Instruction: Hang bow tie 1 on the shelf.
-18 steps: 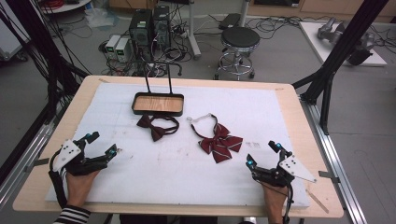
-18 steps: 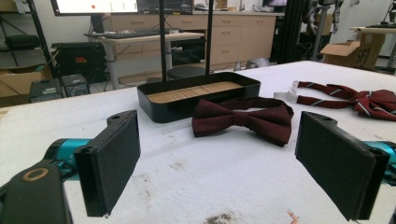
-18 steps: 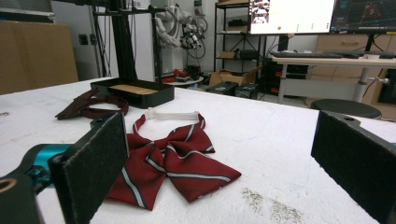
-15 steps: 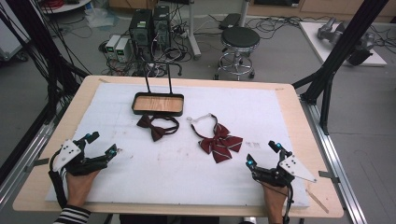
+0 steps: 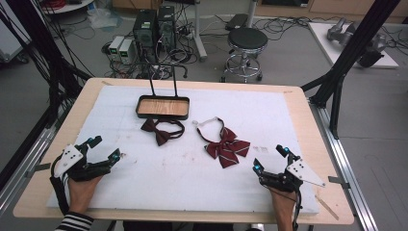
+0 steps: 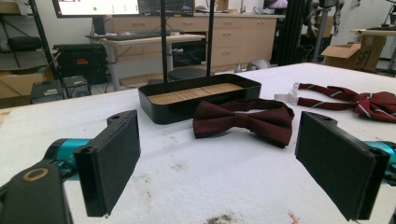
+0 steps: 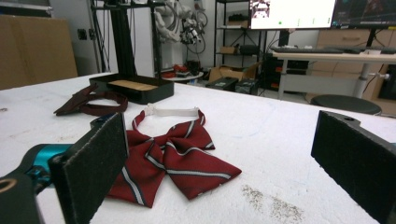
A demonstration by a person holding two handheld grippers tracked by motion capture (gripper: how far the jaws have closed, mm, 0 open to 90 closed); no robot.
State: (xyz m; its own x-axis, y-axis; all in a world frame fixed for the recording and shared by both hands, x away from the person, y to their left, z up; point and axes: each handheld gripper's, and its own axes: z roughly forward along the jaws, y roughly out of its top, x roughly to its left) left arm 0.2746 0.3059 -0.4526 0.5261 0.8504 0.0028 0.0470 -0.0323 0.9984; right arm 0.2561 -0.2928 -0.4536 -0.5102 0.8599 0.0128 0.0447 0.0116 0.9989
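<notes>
Worktop (image 5: 308, 125): pale wood rectangle, rounded corners; I see it carrying a white foam-like mat (image 5: 183, 178), matte, scuffed with brownish specks that I make out best in the two gripper views.

Tray (image 5: 162, 107): black, shallow, rounded rectangle with a wood-grain floor; two thin black uprights rise from its rear. It sits at the far centre-left of the mat. In the left gripper view the uprights are cut off at the top edge.

Striped bow (image 5: 225, 148): red fabric, thin pale stripes, floppy pointed lobes, red neck loop with a white band at its far end. It lies flat at mid-mat, right of centre. The right gripper view gives me the stripe detail; the high view blurs it.

Plain bow tie (image 5: 161, 131): dark maroon, matte cloth, stiff symmetrical wings, looped strap. It lies just in front of the tray; I cannot tell whether they touch.

Left tongs (image 5: 98, 148): hand-held, near left edge, pads (image 6: 112, 163) black, rough-faced, spread wide, holding nothing.

Right tongs (image 5: 270, 158): near right edge, likewise wide and empty; its right pad is cut off by the frame.
</notes>
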